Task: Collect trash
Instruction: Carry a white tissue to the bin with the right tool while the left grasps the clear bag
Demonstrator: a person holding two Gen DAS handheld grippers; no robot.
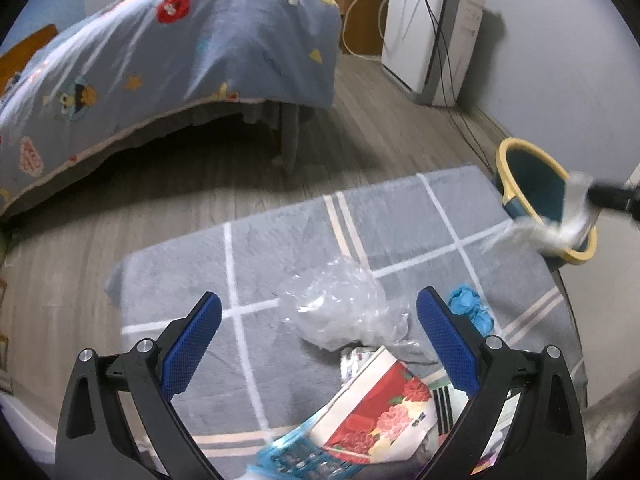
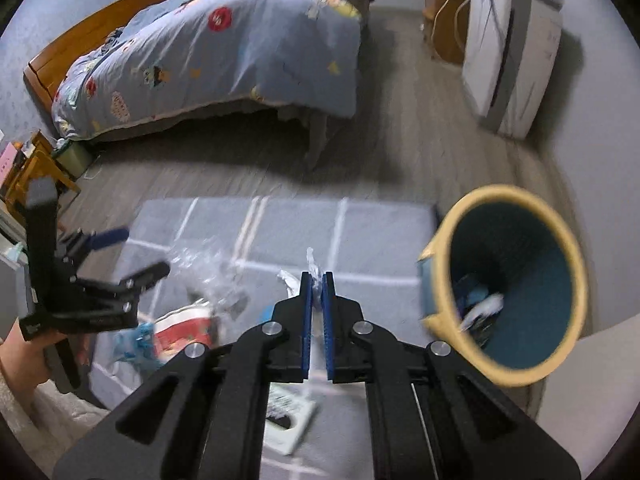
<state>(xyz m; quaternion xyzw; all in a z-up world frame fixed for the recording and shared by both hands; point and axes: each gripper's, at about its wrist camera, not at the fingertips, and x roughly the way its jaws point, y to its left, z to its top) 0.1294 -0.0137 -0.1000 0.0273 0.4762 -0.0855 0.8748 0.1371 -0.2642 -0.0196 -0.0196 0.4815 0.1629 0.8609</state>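
Trash bin (image 2: 504,284) tipped beside rug; right gripper (image 2: 317,280) clamped on crumpled white wrapper (image 2: 310,266), could snag the rim. Left gripper (image 1: 320,316) wide, empty, over clear plastic bag (image 1: 344,308).

Right gripper (image 2: 317,280) fingers pinched on a white wrapper (image 2: 310,270) (blurry), yellow-rimmed bin (image 2: 436,240) just right of them.

Teal bin (image 2: 520,280) w/ yellow rim
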